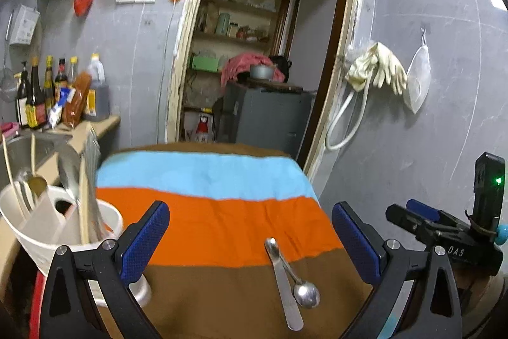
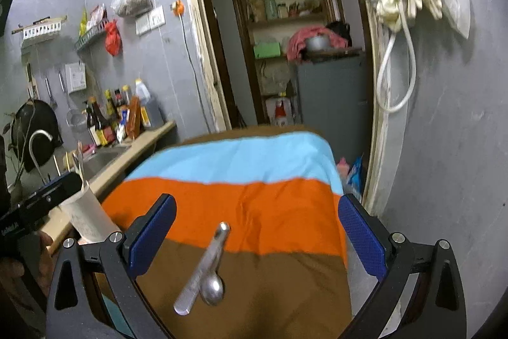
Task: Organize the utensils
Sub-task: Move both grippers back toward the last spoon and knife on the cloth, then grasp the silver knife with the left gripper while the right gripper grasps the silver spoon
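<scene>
On the striped cloth [image 1: 222, 221], near its front edge, a spoon [image 1: 300, 285] and a flat metal utensil [image 1: 282, 278] are seen lying together. Their far ends meet on the orange band; the spoon bowl and the flat blade rest on the brown band, just beside each other. Whether the flat piece is a knife cannot be told.

Left gripper [image 1: 250, 240] is held over the cloth with its jaws spread wide, nothing between them. The blue pads [image 1: 144, 240] are seen on either side of the two utensils, well apart from them.

Right gripper [image 2: 257, 237] is likewise released, jaws wide, nothing held. In its view the spoon [image 2: 213, 288] and flat utensil [image 2: 203, 269] lie between and below the pads [image 2: 152, 234], untouched. From the left wrist view the right gripper [image 1: 412, 216] is visible to the right of the cloth, off its edge.

A white holder [image 1: 63, 231] stands at the cloth's left side, beside the left finger. Long-handled utensils are stood upright in it, among them a spoon-like piece and a whisk-like wire piece; exact count cannot be told. Bottles [image 1: 47, 91] are lined against the grey wall by the sink [image 1: 22, 148].
</scene>
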